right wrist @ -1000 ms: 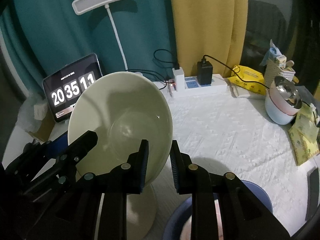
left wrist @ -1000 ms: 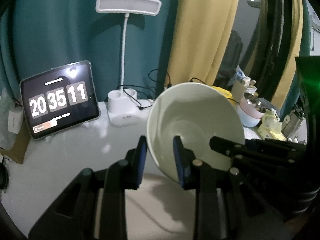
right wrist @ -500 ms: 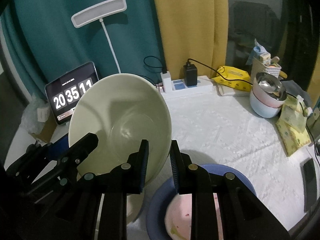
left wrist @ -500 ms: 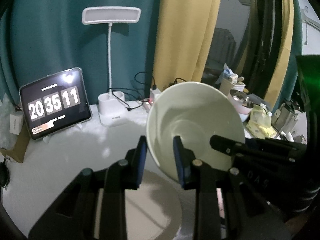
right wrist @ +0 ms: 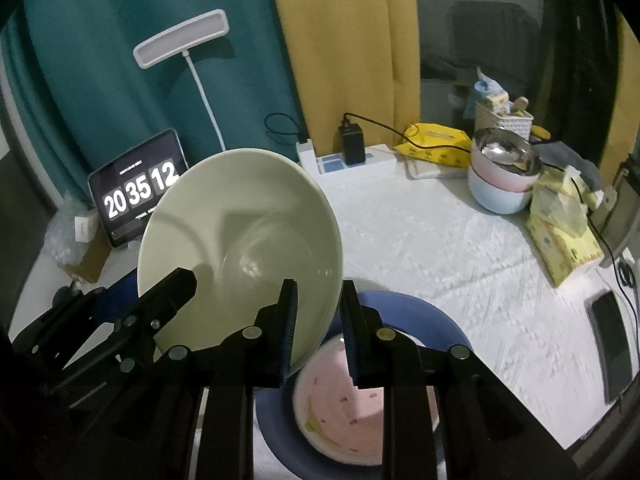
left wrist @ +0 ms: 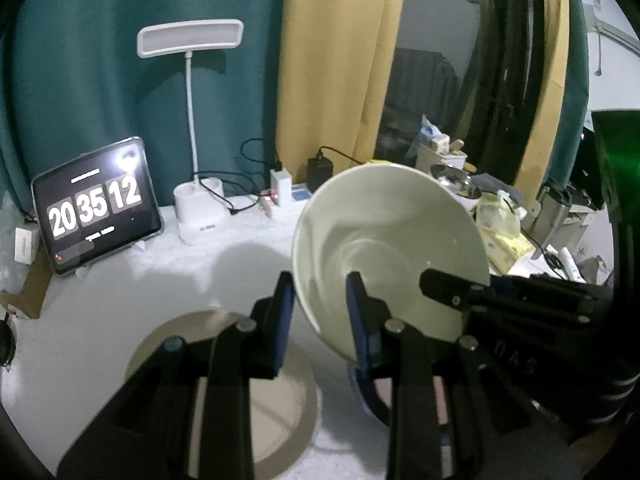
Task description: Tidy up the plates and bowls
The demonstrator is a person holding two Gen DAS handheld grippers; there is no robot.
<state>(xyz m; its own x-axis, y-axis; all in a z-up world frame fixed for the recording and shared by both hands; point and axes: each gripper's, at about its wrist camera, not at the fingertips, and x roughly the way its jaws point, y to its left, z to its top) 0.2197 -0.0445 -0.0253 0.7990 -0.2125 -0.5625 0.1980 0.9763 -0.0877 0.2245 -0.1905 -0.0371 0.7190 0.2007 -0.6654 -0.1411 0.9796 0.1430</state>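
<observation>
1. Above the tabletop (right wrist: pixel 420 240), the left hand-held gripper (left wrist: pixel 320 312) and the right hand-held gripper (right wrist: pixel 318 320) each clench the rim of one pale green bowl (right wrist: pixel 240 256) — one finger inside, one outside.
2. The bowl is held tilted in the air, its hollow facing both cameras; in the left wrist view the right hand-held gripper's finger reaches across its inner wall from the right.
3. Below the bowl, on the right, a pink patterned bowl (right wrist: pixel 340 412) sits inside a blue plate (right wrist: pixel 432 316).
4. Below, to the left, a beige plate (left wrist: pixel 280 420) lies flat on the tabletop, just beside the blue one.
5. Farther back stand a tablet clock (left wrist: pixel 96 204) reading 20 35 12, a white desk lamp (left wrist: pixel 192 120) and a power strip (right wrist: pixel 344 160) with a black charger.
6. At the far right — stacked bowls (right wrist: pixel 504 176), the top one metal, beside yellow packets (right wrist: pixel 560 224).
</observation>
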